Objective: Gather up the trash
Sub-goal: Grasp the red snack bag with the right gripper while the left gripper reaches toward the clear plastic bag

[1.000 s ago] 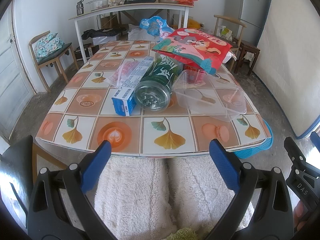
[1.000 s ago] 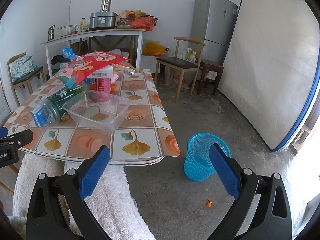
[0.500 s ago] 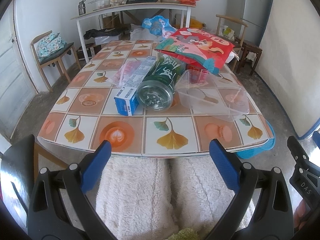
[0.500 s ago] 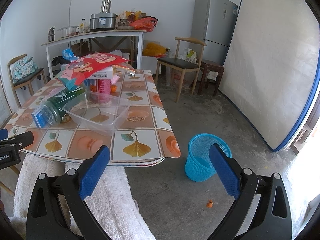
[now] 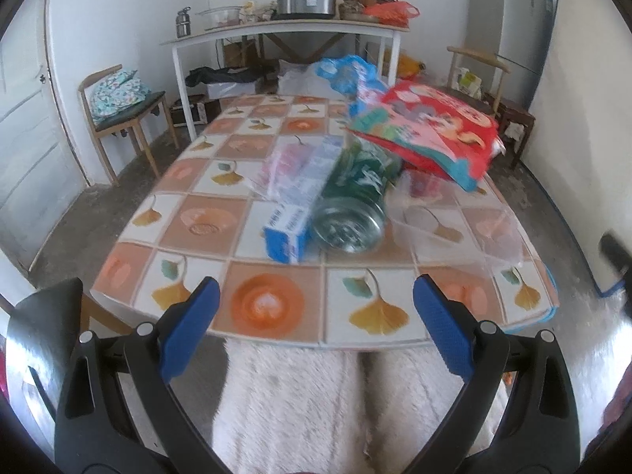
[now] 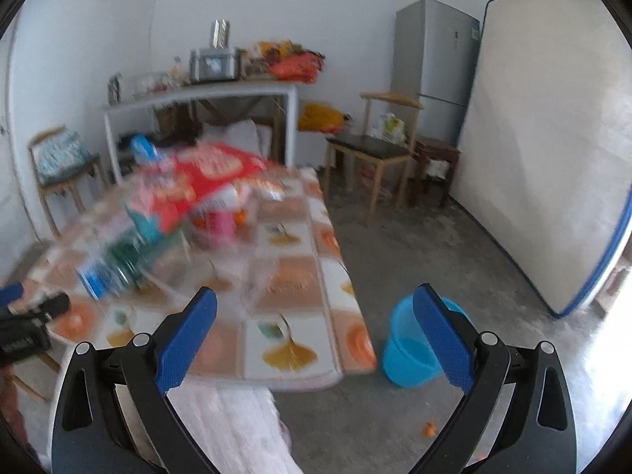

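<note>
While nothing is yet grasped, the left gripper [image 5: 314, 326] and right gripper [image 6: 314, 330] hover before the near edge of the tiled-pattern table [image 5: 268, 310], each with its jaws spread wide and empty. Lying on its side at 12 o'clock from the left gripper, the green transparent plastic bottle [image 5: 355, 201] rests beside a blue-and-white cardboard box [image 5: 294, 213]; likely light, smooth and prone to roll, it is best clamped across its mid-body. At 3 o'clock on the floor stands the blue plastic wastebasket [image 6: 414, 349].

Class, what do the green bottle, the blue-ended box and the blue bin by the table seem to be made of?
Green bottle: probably clear tinted plastic, glossy, with a moulded dimpled base. Box: likely printed cardboard, with flat faces and sharp folded edges. Bin: apparently plastic, of even bright colour; blur hides its surface.
</note>
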`<state>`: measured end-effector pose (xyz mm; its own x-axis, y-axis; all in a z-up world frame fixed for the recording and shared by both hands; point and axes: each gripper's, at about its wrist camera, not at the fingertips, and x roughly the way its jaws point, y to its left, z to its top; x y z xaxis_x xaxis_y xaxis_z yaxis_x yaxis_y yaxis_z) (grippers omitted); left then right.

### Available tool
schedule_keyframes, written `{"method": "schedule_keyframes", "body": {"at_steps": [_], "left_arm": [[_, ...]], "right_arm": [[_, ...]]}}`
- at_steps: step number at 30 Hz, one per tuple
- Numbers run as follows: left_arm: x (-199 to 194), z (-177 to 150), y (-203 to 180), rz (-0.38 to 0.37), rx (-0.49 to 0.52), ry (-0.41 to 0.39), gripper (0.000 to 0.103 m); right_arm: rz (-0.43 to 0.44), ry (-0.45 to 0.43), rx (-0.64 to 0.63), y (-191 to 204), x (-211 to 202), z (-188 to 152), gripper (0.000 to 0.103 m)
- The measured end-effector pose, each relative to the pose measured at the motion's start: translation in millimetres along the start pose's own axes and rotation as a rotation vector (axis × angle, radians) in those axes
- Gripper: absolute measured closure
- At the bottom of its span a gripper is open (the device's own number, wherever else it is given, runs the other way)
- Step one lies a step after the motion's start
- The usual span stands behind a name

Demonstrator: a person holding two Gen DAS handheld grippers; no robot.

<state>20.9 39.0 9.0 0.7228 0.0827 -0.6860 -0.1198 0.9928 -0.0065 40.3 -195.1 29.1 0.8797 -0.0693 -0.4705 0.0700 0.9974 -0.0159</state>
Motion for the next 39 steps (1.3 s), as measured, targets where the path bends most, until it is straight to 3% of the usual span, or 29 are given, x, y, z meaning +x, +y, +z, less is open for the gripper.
{"method": "schedule_keyframes", "body": {"at_steps": [2, 4, 8, 11, 18, 25, 29, 32, 35, 39], "left_arm": [[2.8, 6.4, 8.7, 0.002, -0.019, -0.004, 0.009], [5.3, 12.1, 15.7, 0.001, -0.033, -0.007, 0.009], [11.9, 22.1, 26.9, -0.01, -0.039, -0.016, 0.009], [17.5, 28.5, 33.4, -0.026, -0.043, -0.02, 0.009], [29.2, 38.0, 41.5, -0.065, -0.025, -0.056, 0.009], [45.9, 41.8, 46.0, -0.129, -0.039, -0.058, 0.009], [51.8, 42.0, 45.1, -0.135, -0.034, -0.045, 0.009], [53.0, 42.2, 43.9, -0.142, -0.028, -0.047, 0.009], [53.1, 43.2, 44.1, -0.153, -0.031, -0.058, 0.009], [53.8, 44.7, 45.1, -0.171, -0.03, -0.07, 0.009]], "right_arm": [[0.118, -0.054, 0.033, -1.2, 2.8, 15.5, 0.006], [0.188, -0.024, 0.07, 0.1, 13.2, 31.3, 0.006], [0.451, 0.13, 0.271, -0.9, 60.9, 60.5, 0.006], [0.573, 0.232, 0.415, 1.0, 104.6, 66.1, 0.009], [0.694, 0.429, 0.587, 19.4, 166.8, 47.1, 0.031], [0.741, 0.511, 0.65, 22.8, 190.7, 34.6, 0.047], [0.793, 0.561, 0.687, 27.8, 201.7, 24.8, 0.07], [0.833, 0.561, 0.693, 26.3, 197.2, 26.5, 0.091], [0.877, 0.541, 0.699, 24.5, 190.9, 26.3, 0.097], [0.949, 0.493, 0.698, 20.1, 178.8, 32.2, 0.099]]}}
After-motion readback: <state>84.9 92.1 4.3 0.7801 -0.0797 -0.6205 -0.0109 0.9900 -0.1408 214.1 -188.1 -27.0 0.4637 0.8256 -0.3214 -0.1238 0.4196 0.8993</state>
